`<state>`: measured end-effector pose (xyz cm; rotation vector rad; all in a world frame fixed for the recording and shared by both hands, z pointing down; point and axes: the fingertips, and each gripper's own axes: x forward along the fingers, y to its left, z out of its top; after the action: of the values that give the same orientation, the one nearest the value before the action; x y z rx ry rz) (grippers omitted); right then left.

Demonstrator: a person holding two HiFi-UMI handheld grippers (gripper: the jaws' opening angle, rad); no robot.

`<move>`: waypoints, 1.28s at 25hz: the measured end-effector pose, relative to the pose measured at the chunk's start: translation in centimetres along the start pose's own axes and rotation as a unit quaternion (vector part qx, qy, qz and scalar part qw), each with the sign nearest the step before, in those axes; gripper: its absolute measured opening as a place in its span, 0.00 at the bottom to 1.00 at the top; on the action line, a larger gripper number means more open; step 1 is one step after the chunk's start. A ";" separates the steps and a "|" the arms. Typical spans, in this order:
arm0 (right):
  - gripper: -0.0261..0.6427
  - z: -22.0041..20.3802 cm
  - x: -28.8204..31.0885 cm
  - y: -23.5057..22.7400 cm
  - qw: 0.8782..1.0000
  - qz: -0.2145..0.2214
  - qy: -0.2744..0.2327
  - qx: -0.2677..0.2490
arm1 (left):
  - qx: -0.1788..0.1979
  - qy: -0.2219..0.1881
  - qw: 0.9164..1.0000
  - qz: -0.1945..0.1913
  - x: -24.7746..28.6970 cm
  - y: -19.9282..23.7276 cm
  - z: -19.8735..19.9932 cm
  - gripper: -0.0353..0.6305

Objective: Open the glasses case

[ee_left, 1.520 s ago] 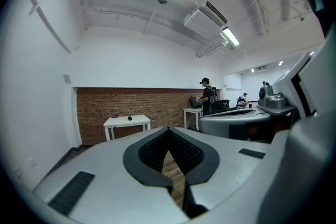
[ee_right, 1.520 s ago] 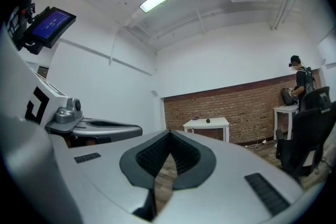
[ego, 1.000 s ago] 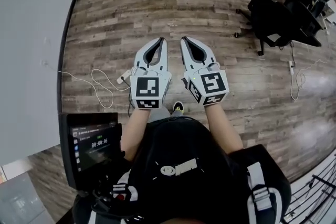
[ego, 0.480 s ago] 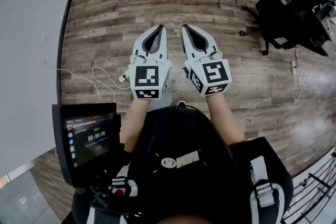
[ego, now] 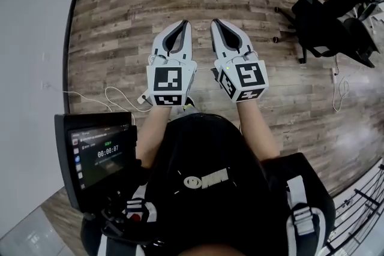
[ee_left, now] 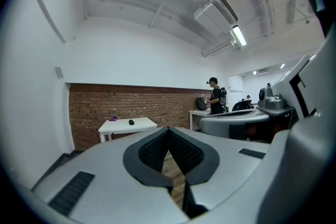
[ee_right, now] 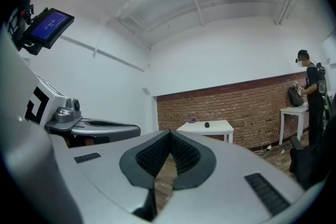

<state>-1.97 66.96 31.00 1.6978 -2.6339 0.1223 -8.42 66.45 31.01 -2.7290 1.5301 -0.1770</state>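
The person is holding the left gripper (ego: 185, 26) and the right gripper (ego: 215, 22) side by side out in front of the body, both pointing level over the wooden floor (ego: 120, 21), near each other but apart. In each gripper view the jaws are lying shut, the ribbed dark pads meeting at their tips and gripping nothing, with only a sliver of floor showing through the hollow behind the tips. Far ahead, a white surface (ee_left: 143, 124) is standing against a brick wall (ee_left: 105, 105). A small dark object (ee_left: 131, 122) is lying on it, with a small purple thing (ee_left: 113, 118) near it toward the left end. The dark object is too small to be told for certain as the glasses case, and both grippers are hanging well apart from it. To the right, another person (ee_left: 215, 97) in dark clothes and a cap is standing at a second surface (ee_left: 195, 112). In the head view a screen (ego: 99, 156) is sitting at the lower left by the holder's left arm, a white cable (ego: 114, 98) is trailing over the floor near it, and a black office chair (ego: 327, 24) is standing at the upper right.
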 end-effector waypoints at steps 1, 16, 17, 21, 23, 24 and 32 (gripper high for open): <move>0.04 0.1 1.4 -0.2 1.000 -0.004 0.001 0.003 | -0.002 0.002 1.000 -0.003 0.9 1.1 0.0 0.05; 0.04 -0.1 12.8 -6.1 1.000 -0.006 0.018 0.017 | -0.003 0.026 1.000 -0.005 12.5 7.3 -0.3 0.05; 0.04 0.0 13.7 -6.9 1.000 -0.004 0.017 0.018 | -0.003 0.026 1.000 -0.002 13.6 7.6 -0.1 0.05; 0.04 0.9 17.1 -10.6 1.000 0.004 0.010 0.020 | -0.001 0.025 1.000 0.010 18.3 8.6 0.6 0.05; 0.04 1.3 18.3 -12.6 1.000 0.004 0.007 0.023 | 0.002 0.024 1.000 0.012 20.5 8.6 1.2 0.05; 0.04 1.3 18.9 -13.5 1.000 0.004 0.007 0.025 | 0.003 0.024 1.000 0.013 21.4 8.6 1.4 0.05; 0.04 1.2 22.7 -16.7 0.999 0.019 0.008 0.034 | 0.008 0.030 0.999 0.023 25.9 9.8 1.3 0.05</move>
<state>3.88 39.35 31.94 1.6597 -2.6797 0.2273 -3.24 39.19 31.58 -2.6970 1.5968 -0.2719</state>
